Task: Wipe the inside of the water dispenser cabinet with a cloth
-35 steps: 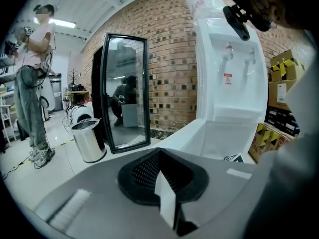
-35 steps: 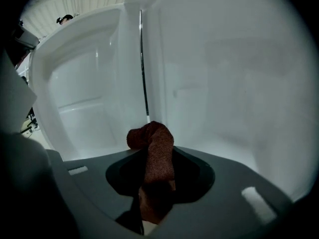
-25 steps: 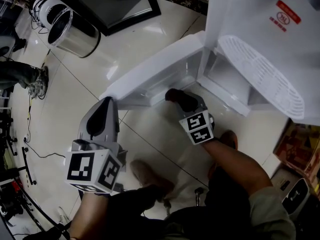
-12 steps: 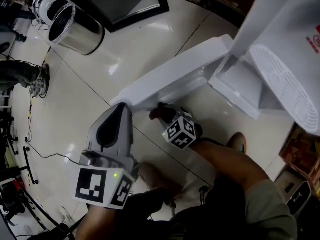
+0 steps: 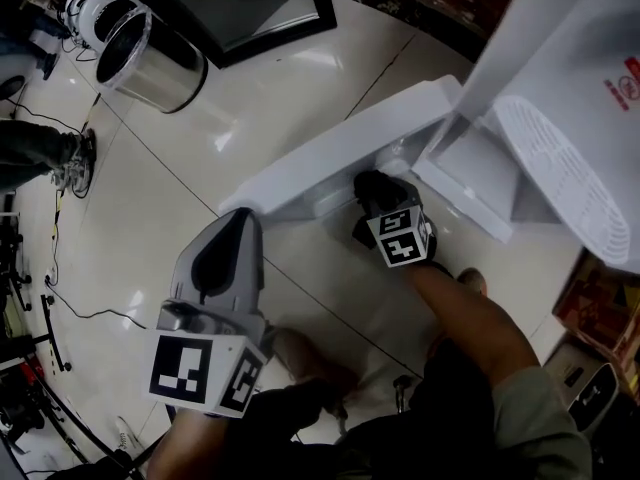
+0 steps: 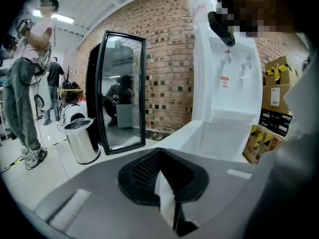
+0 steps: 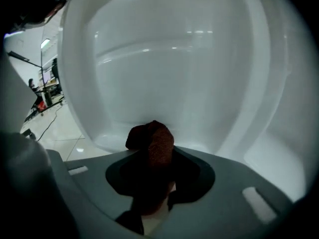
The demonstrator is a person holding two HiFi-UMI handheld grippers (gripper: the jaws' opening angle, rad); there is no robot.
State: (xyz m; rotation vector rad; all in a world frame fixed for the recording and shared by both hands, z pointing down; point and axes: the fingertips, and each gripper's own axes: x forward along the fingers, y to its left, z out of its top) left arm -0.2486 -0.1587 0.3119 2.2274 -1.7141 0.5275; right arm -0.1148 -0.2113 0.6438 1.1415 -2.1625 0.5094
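Observation:
The white water dispenser (image 5: 560,78) stands at the right, and its lower cabinet door (image 5: 340,153) is swung open to the left. My right gripper (image 5: 383,206) is shut on a dark red-brown cloth (image 5: 372,186) at the mouth of the cabinet. In the right gripper view the bunched cloth (image 7: 152,141) sticks out between the jaws, close to the white inner wall of the cabinet (image 7: 174,63). My left gripper (image 5: 236,230) hangs lower left, short of the door's edge, shut and empty. The left gripper view shows its jaws closed together (image 6: 167,195), with the dispenser (image 6: 224,83) ahead.
A steel bin (image 5: 150,58) and a black-framed glass panel (image 5: 250,3) stand on the tiled floor at the back left. Cardboard boxes (image 5: 600,298) sit right of the dispenser. A person (image 6: 25,83) stands far left. Cables lie along the left edge of the floor.
The right gripper with the cloth drew back to the left below the door's edge, then returned to the cabinet mouth. The left gripper stayed where it was.

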